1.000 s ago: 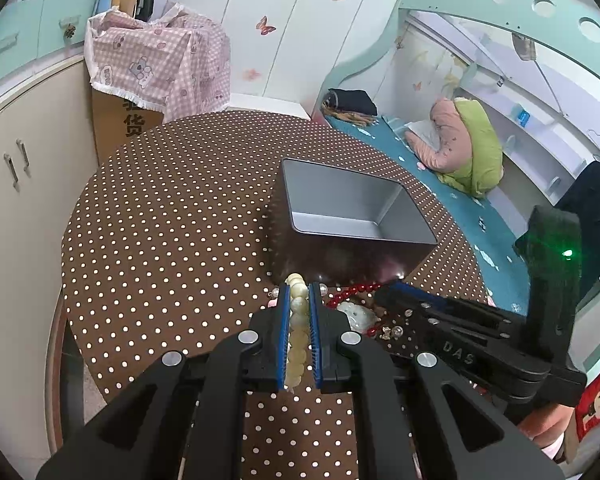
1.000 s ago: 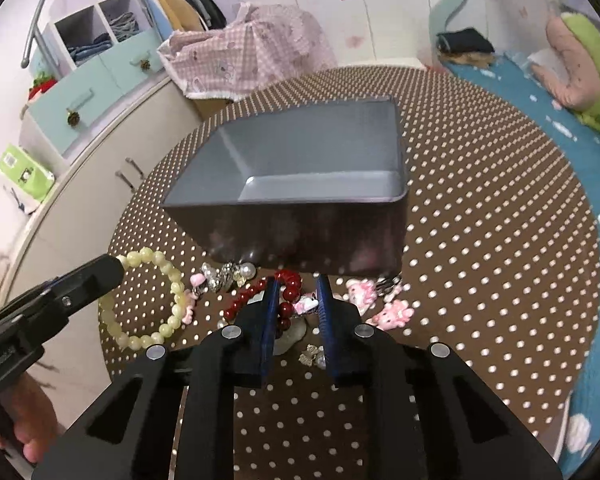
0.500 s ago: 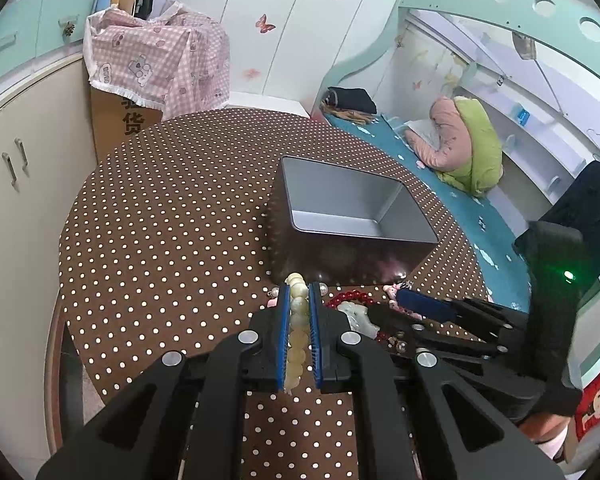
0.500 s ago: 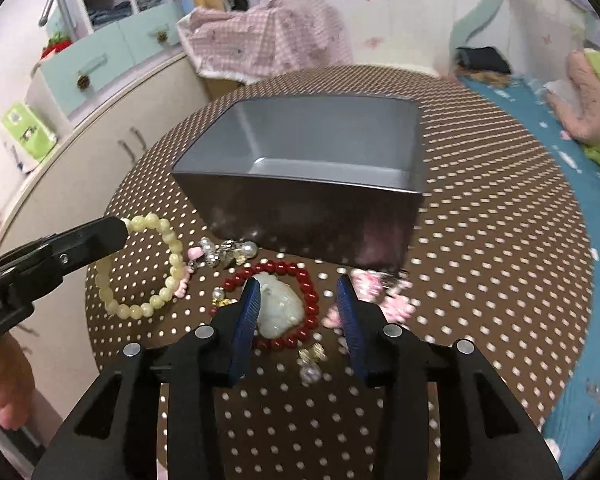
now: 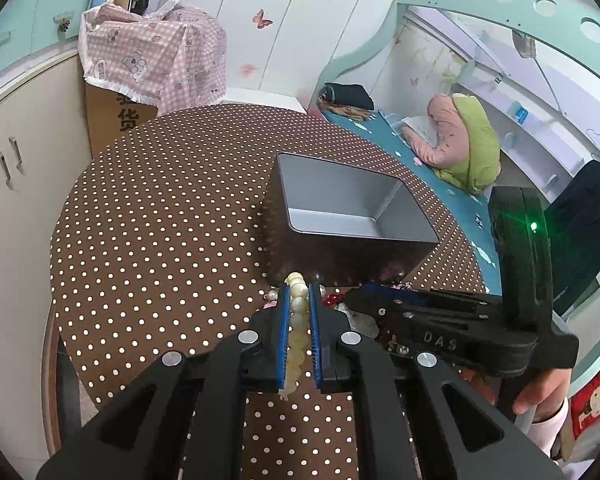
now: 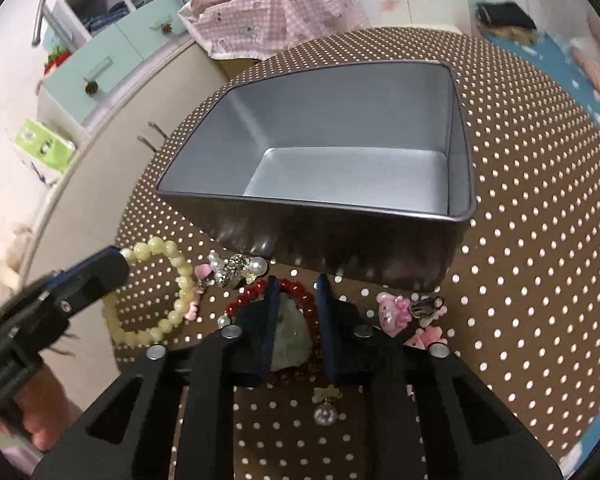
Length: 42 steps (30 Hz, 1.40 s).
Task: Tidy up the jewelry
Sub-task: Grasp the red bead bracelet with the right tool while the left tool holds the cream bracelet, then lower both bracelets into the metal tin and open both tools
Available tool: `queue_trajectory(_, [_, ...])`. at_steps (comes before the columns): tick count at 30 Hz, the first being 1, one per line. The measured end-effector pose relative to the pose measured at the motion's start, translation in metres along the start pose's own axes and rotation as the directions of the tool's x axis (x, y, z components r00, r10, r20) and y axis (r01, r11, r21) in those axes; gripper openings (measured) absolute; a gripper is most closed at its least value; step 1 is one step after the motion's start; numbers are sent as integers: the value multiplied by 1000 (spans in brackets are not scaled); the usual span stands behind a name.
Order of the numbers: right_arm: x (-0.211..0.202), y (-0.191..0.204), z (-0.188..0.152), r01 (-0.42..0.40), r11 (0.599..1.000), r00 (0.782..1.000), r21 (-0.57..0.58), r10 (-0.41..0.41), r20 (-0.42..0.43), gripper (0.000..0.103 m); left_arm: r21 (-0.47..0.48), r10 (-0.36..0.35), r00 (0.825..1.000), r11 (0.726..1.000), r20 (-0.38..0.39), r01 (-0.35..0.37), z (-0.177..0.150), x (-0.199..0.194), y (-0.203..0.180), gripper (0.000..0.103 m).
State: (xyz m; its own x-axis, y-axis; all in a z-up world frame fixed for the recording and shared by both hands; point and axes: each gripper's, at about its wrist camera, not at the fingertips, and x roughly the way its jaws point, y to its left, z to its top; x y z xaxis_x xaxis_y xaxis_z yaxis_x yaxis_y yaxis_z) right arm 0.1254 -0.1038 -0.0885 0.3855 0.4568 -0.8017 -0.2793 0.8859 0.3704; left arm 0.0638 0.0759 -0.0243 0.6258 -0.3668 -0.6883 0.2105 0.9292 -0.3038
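Observation:
My left gripper (image 5: pixel 299 292) is shut on a pale yellow bead bracelet (image 5: pixel 298 320), held just above the dotted table; the bracelet shows as a loop in the right wrist view (image 6: pixel 168 296). My right gripper (image 6: pixel 298 284) is open, its fingers down on either side of a pale green stone (image 6: pixel 294 340) inside a red bead bracelet (image 6: pixel 256 292). An empty grey metal tin (image 5: pixel 352 208) (image 6: pixel 340 152) stands just beyond the jewelry. The right gripper body (image 5: pixel 440 328) lies to the right of my left gripper.
Pearl and crystal pieces (image 6: pixel 236 268), pink cat charms (image 6: pixel 396 312) and a small pendant (image 6: pixel 326 412) lie on the brown dotted round table (image 5: pixel 160 220). A cream cabinet (image 5: pixel 20 168) stands left, a teal bed (image 5: pixel 380 128) right.
My right gripper has moved forward and down over the red bracelet, its fingers now straddling the green stone. My left gripper still holds the yellow bracelet in about the same place.

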Motion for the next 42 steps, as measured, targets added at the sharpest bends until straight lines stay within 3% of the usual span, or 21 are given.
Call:
queue_trajectory(12, [-12, 11, -13, 84, 992, 997, -95, -83, 11, 19, -7, -5, 1000, 1000, -3, 5, -3, 2, 3, 8])
queue_trajectory(16, [-5, 19, -2, 55, 990, 997, -134, -60, -40, 19, -2, -8, 1000, 1000, -8, 8, -3, 3, 0, 8])
queue_trajectory(20, [-5, 25, 3, 76, 990, 993, -120, -86, -75, 21, -4, -11, 1000, 1000, 1, 11, -6, -2, 0, 8])
queue_trajectory(22, [-15, 30, -4, 83, 988, 995, -130, -88, -38, 27, -13, -10, 1000, 1000, 7, 10, -7, -5, 3, 8])
queue_trajectory(24, [-26, 39, -15, 87, 985, 996, -150, -87, 10, 41, -22, 1, 1000, 1000, 13, -1, -7, -6, 6, 8])
queue_trajectory(26, [-34, 48, -24, 56, 982, 998, -178, -53, 25, 41, -26, 14, 1000, 1000, 12, -14, -7, -6, 9, 8])
queue_trajectory(33, [-17, 77, -37, 12, 952, 998, -306, -28, -50, 28, -28, 13, 1000, 1000, 23, -12, -12, -14, 10, 8])
queue_trajectory(36, [0, 78, -33, 53, 945, 996, -322, -74, -53, 26, -27, 11, 1000, 1000, 24, -11, -12, -15, 10, 8])
queue_trajectory(37, [1, 77, -31, 59, 946, 995, -318, -82, -60, 24, -26, 12, 1000, 1000, 23, -11, -12, -16, 10, 8])
queue_trajectory(38, [2, 74, -31, 80, 946, 993, -313, -103, -56, 12, -25, 11, 1000, 1000, 23, -10, -12, -16, 10, 8])
queue_trajectory(39, [3, 72, -29, 93, 947, 992, -307, -115, -56, 9, -25, 9, 1000, 1000, 23, -9, -12, -16, 10, 8])
queue_trajectory(42, [1, 64, -24, 86, 963, 994, -256, -102, -50, 9, -21, 4, 1000, 1000, 26, -4, -12, -17, 7, 8])
